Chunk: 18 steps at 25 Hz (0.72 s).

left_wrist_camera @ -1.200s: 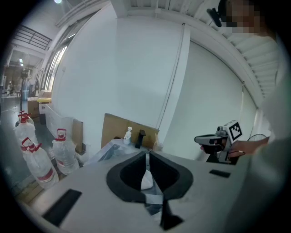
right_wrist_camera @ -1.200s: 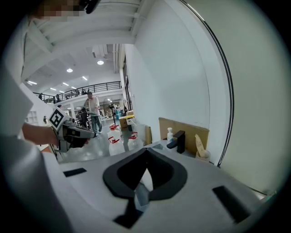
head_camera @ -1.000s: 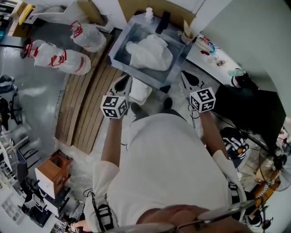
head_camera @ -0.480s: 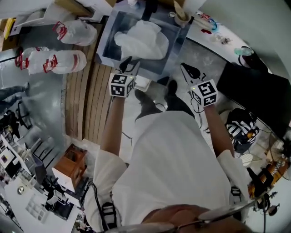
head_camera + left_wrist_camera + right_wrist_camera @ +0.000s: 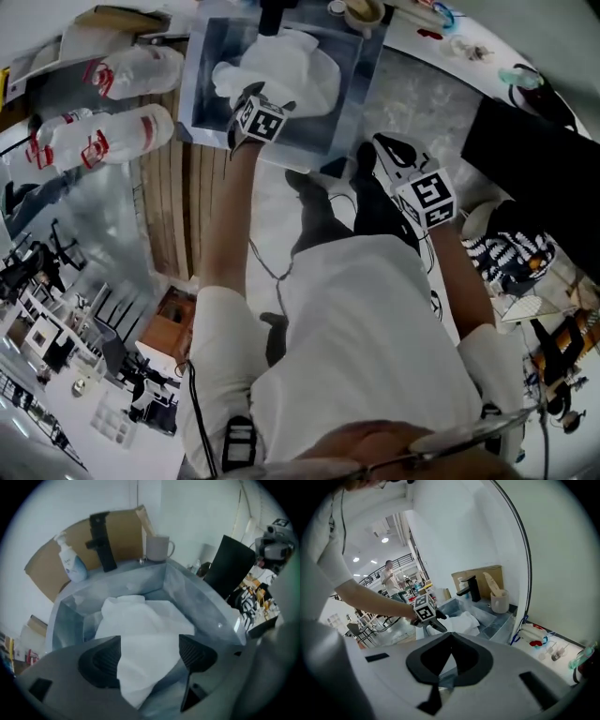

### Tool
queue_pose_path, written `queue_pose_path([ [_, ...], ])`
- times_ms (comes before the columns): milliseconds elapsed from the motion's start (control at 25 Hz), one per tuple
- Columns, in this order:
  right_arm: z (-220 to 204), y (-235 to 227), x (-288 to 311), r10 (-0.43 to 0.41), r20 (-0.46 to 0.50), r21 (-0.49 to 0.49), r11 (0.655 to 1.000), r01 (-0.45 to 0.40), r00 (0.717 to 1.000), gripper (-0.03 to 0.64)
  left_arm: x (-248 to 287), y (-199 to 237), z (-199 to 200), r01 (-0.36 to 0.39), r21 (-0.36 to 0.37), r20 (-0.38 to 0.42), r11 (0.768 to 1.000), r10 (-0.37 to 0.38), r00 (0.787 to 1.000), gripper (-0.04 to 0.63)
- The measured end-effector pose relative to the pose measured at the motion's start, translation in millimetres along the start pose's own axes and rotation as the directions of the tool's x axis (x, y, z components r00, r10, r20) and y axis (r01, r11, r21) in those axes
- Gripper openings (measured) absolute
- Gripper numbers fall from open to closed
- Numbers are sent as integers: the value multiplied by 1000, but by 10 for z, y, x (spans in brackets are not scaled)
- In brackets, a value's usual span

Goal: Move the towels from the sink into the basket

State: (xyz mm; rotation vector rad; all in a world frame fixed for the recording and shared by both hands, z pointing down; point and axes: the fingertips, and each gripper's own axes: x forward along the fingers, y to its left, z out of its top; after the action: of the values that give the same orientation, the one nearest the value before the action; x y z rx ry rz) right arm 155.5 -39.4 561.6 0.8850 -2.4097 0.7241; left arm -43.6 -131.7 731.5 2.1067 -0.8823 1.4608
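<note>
White towels lie heaped in the steel sink at the top of the head view. My left gripper reaches over the sink's front edge, just above the heap. In the left gripper view its jaws are opening and stand wide apart. A towel fold shows between the pads, but they do not press on it. My right gripper hangs back outside the sink's right front corner, its jaws shut on nothing. I cannot make out the basket clearly.
A black faucet, a soap bottle and a mug stand along the sink's back rim before cardboard. White sacks lie on the floor left of wooden slats. A black panel is at right.
My left gripper has moved forward from below the sink's front edge to over the towels. The right gripper has stayed near the sink's right corner.
</note>
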Motion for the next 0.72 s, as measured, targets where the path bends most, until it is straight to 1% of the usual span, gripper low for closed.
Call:
queue_pose_path([
  [80, -40, -53, 20, 8, -4, 9, 1000, -8, 1000, -2, 245, 49, -78, 11, 44, -76, 999, -8, 997, 372],
  [120, -63, -87, 31, 10, -4, 15, 1000, -10, 1000, -2, 351, 73, -113, 19, 46, -105, 999, -14, 994, 382],
  [240, -181, -192, 75, 15, -9, 39, 999, -14, 1000, -2, 641, 112, -232, 40, 1, -169, 999, -40, 985, 385],
  [320, -283, -246, 98, 19, -20, 53, 998, -18, 1000, -2, 793, 125, -288, 29, -9, -194, 1000, -30, 981, 385],
  [400, -366, -287, 109, 22, -29, 63, 998, -21, 999, -2, 917, 158, -328, 5, 2, -208, 1000, -5, 978, 385],
  [520, -458, -350, 116, 20, -37, 78, 997, -17, 999, -2, 1035, 259, -349, -30, 10, -206, 1000, 31, 978, 373],
  [560, -488, -369, 113, 18, -40, 83, 996, -15, 999, -2, 1044, 292, -334, -41, 8, -196, 999, 42, 980, 330],
  [600, -519, -383, 106, 16, -44, 87, 996, -13, 999, -2, 1041, 312, -314, -51, 8, -185, 999, 52, 981, 242],
  [720, -600, -397, 50, 16, -54, 89, 996, -11, 998, -2, 973, 262, -251, -62, -4, -158, 998, 60, 986, 148],
])
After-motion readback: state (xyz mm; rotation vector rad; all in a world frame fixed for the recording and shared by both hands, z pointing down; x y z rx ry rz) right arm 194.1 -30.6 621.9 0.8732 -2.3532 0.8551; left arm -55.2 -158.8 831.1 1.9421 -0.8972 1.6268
